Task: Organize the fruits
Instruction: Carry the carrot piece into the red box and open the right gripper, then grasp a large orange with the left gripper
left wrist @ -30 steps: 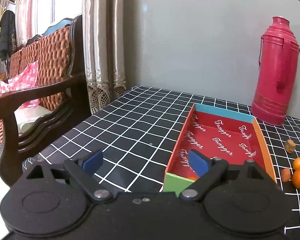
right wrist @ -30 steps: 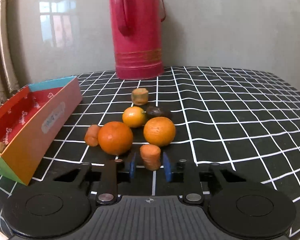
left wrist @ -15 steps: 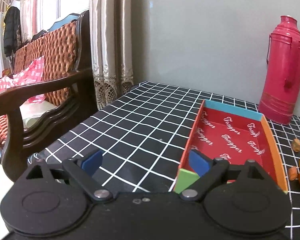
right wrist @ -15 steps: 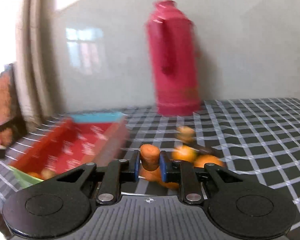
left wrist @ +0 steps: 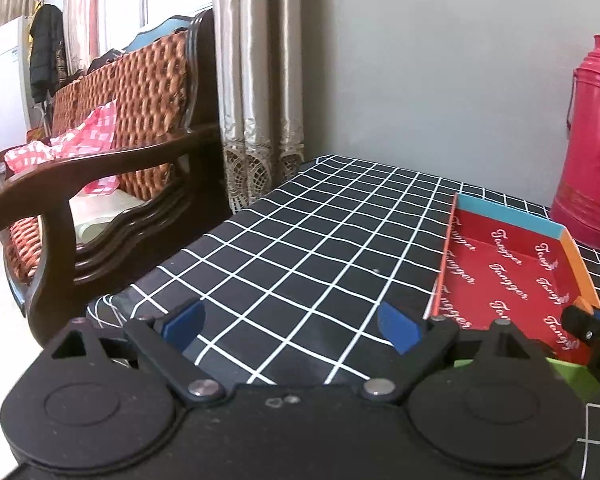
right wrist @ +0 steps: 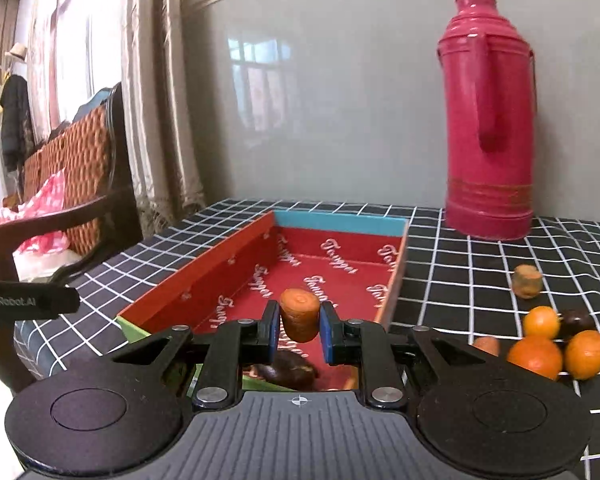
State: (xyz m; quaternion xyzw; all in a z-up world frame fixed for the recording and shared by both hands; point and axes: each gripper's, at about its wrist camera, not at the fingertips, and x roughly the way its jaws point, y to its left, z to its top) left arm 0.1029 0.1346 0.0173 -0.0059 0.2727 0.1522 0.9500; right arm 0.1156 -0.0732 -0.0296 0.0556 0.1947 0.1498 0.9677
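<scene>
My right gripper [right wrist: 300, 326] is shut on an orange carrot chunk [right wrist: 299, 314] and holds it above the near end of the red box [right wrist: 332, 276]. A dark fruit [right wrist: 288, 368] lies in the box under the jaws. On the cloth to the right lie three oranges [right wrist: 534, 356], a dark fruit [right wrist: 576, 320], a brown chunk [right wrist: 526, 286] and another carrot piece [right wrist: 487, 345]. My left gripper [left wrist: 290, 326] is open and empty over the checked cloth, left of the box [left wrist: 508, 276]. The right gripper's tip [left wrist: 580, 320] shows at the left view's right edge.
A tall red thermos [right wrist: 488, 140] stands at the back, right of the box, also in the left view [left wrist: 592, 140]. A wooden armchair [left wrist: 100, 184] stands off the table's left edge. A grey wall and curtains [left wrist: 256, 80] lie behind.
My right gripper lifted the carrot chunk off the cloth and carried it left, over the box. My left gripper shifted left, away from the box, still open.
</scene>
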